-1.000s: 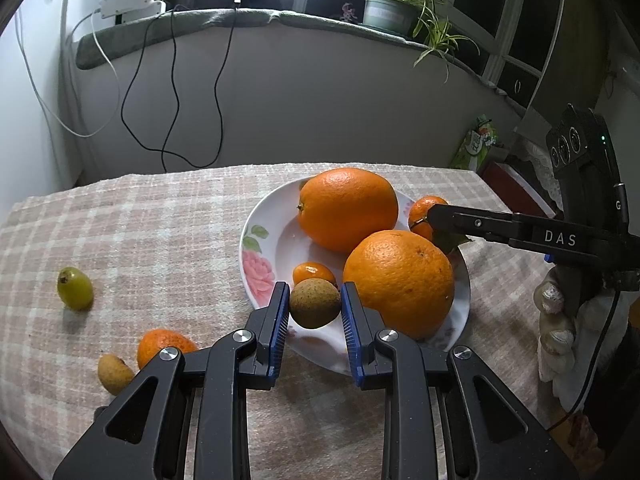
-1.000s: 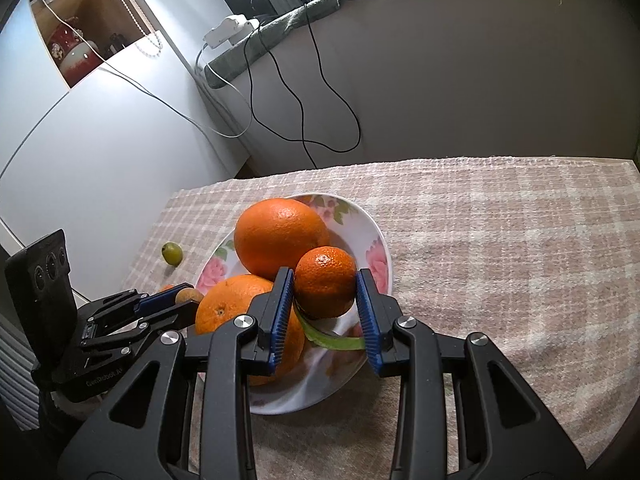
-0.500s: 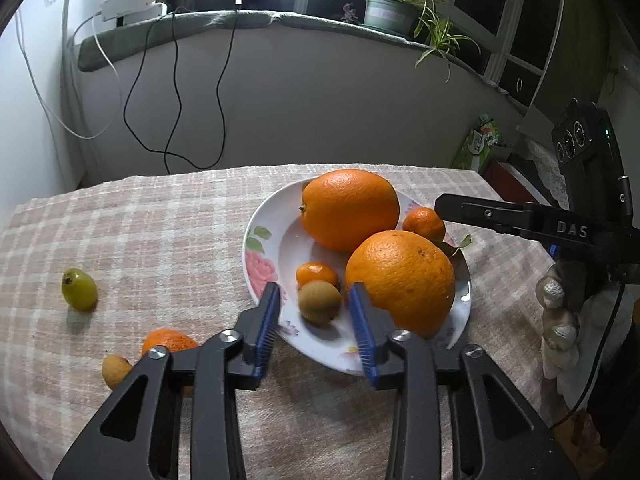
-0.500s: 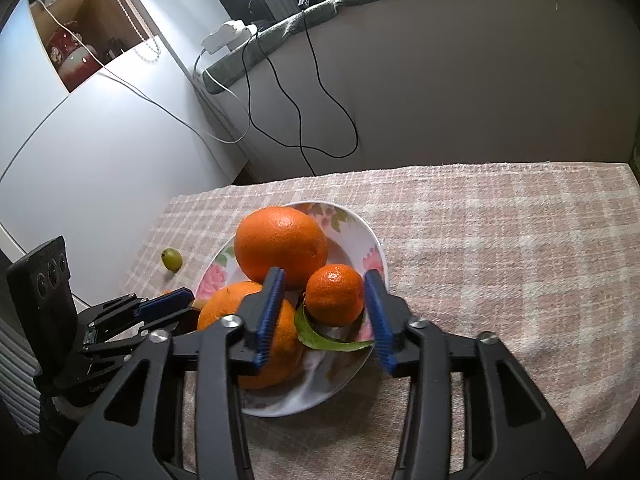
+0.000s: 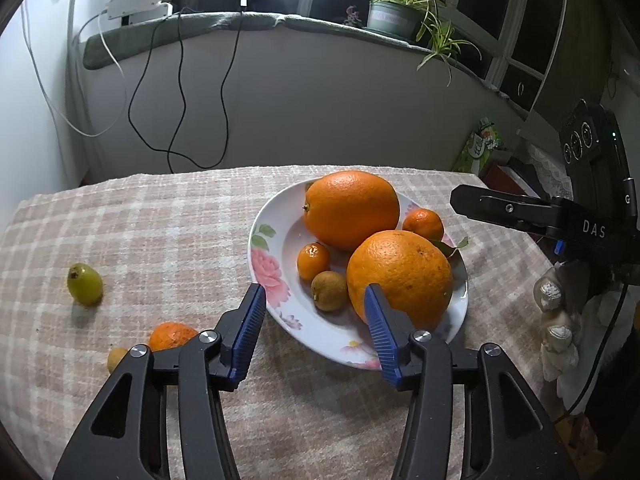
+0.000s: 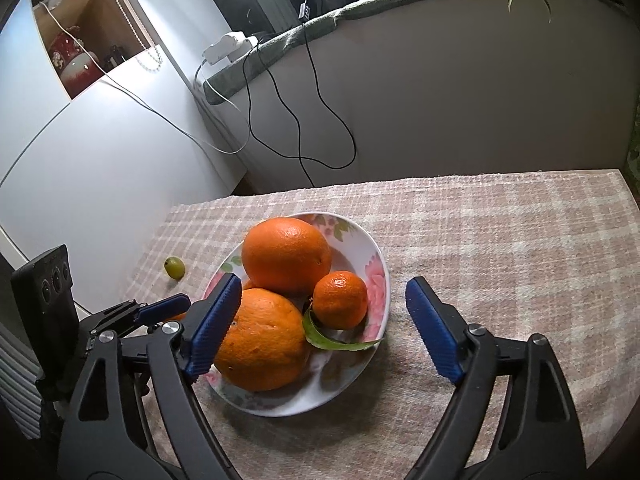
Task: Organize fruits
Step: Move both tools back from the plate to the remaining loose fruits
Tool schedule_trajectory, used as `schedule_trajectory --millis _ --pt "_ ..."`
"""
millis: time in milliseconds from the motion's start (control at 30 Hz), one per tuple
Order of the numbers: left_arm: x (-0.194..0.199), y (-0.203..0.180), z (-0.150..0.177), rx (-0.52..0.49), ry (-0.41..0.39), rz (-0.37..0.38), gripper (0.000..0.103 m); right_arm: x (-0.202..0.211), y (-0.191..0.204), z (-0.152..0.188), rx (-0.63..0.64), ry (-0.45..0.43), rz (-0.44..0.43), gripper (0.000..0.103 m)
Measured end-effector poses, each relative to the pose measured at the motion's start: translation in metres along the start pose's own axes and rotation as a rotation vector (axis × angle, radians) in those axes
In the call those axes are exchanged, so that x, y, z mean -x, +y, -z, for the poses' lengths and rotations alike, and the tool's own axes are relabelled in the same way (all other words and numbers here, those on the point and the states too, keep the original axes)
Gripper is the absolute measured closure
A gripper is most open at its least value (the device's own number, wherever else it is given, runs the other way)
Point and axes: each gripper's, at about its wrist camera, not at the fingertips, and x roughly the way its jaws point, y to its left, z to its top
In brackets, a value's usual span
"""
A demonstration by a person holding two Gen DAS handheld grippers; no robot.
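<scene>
A white flowered plate holds two large oranges, a mandarin with a green leaf, a tiny orange fruit and a small brown fruit. My left gripper is opening; the brown fruit lies on the plate between its blue pads, untouched. My right gripper is also opening, wide around the mandarin without touching it. On the checked cloth at left lie a green fruit, a mandarin and a small yellowish fruit.
The checked tablecloth ends near a grey wall with hanging black cables. A plant pot stands on the ledge. A white cabinet is at the table's left. A gloved hand holds the right gripper.
Both grippers let go: the left released the brown fruit onto the plate, the right released the mandarin beside the oranges. Both sets of jaws spread wider and drew slightly back.
</scene>
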Motion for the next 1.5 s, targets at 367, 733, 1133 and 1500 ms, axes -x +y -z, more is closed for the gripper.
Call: schedule_trajectory --millis 367,733,1133,1500 --pt "0.013 0.006 0.004 0.021 -0.016 -0.008 0.046 0.012 0.007 0.002 0.004 -0.022 0.008 0.013" --pt "0.038 0.019 0.01 0.047 -0.05 -0.017 0.046 0.023 0.034 0.008 0.054 -0.042 -0.003 0.013" --pt "0.073 0.067 0.029 0.143 -0.089 -0.076 0.046 0.028 0.077 0.022 0.169 -0.05 0.001 0.013" --pt "0.098 0.117 0.053 0.237 -0.106 -0.117 0.046 0.014 0.128 0.037 0.297 -0.01 -0.042 0.013"
